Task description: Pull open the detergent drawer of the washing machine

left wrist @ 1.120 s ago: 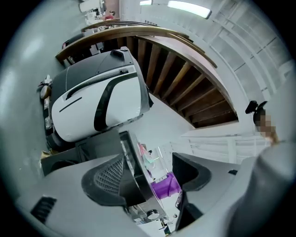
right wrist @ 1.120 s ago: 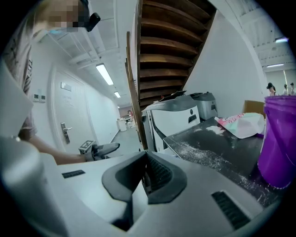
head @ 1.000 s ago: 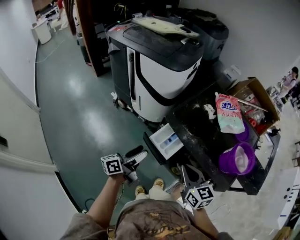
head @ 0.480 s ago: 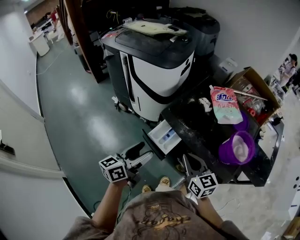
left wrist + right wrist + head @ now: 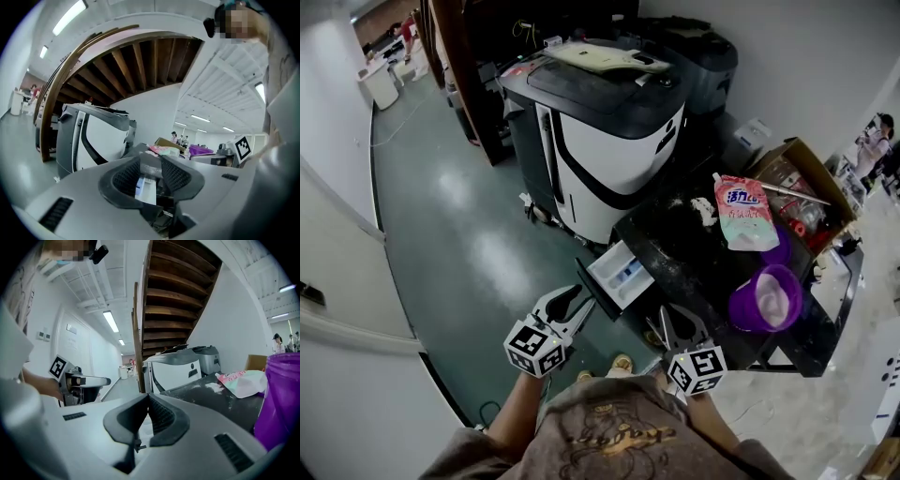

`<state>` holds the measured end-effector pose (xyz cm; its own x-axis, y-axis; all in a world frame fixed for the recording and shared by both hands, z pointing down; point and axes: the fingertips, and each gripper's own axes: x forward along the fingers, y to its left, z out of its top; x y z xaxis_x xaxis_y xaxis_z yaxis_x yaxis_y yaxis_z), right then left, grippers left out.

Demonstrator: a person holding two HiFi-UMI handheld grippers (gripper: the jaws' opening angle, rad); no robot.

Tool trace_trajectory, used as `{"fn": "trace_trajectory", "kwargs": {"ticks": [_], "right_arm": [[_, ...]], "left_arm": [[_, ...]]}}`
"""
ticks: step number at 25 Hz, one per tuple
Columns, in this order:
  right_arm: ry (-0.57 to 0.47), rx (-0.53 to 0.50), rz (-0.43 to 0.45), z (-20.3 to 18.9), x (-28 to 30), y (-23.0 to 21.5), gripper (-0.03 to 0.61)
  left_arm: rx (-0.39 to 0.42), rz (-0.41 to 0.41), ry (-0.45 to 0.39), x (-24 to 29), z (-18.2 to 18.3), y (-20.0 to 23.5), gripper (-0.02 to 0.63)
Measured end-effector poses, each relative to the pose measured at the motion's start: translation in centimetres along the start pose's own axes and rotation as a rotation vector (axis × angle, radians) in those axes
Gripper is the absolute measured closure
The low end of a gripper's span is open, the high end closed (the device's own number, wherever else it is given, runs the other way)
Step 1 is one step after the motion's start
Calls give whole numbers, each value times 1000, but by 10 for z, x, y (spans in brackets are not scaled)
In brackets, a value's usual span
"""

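Note:
The white detergent drawer (image 5: 619,274) stands pulled out from the front of the black-topped washing machine (image 5: 684,258). My left gripper (image 5: 578,300) hovers just in front of and below the drawer, clear of it. Its jaws have just been closing, with a gap left and nothing between them. In the left gripper view (image 5: 151,161) the drawer (image 5: 145,190) shows through that gap, further off. My right gripper (image 5: 672,315) is by the machine's near corner, and in its own view (image 5: 148,397) the pads meet at the tips on nothing.
On the machine's top lie a pink detergent pouch (image 5: 741,223) and a purple tub (image 5: 764,300). A cardboard box (image 5: 806,178) stands behind them. A large white-and-black machine (image 5: 609,122) stands further back. Green floor (image 5: 469,234) spreads out to the left.
My left gripper has risen and rolled, so its marker cube now sits below the jaws, and the jaws have narrowed. The right gripper has barely shifted. The drawer stays pulled out.

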<state>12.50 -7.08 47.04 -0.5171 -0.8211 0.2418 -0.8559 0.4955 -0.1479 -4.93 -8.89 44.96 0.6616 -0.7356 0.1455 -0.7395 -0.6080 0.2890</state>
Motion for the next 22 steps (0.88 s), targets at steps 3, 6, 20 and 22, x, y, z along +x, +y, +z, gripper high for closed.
{"fn": "trace_trajectory", "kwargs": {"ticks": [3,6,20,22], "right_arm": [[1,2,-12,-3,1,-4,575],[4,-1,-15,-6,2,-6,575],[24,7,-19,-23,4,-14,575],[21,8,-17,-22,5,-14,575]], "left_arm": [[33,26,7,2,-7,-1,514],[43,46,14,3,-12,0,551],[7,111,33,5,-35,14,592],[8,110,29,6,-34,13,592]]}}
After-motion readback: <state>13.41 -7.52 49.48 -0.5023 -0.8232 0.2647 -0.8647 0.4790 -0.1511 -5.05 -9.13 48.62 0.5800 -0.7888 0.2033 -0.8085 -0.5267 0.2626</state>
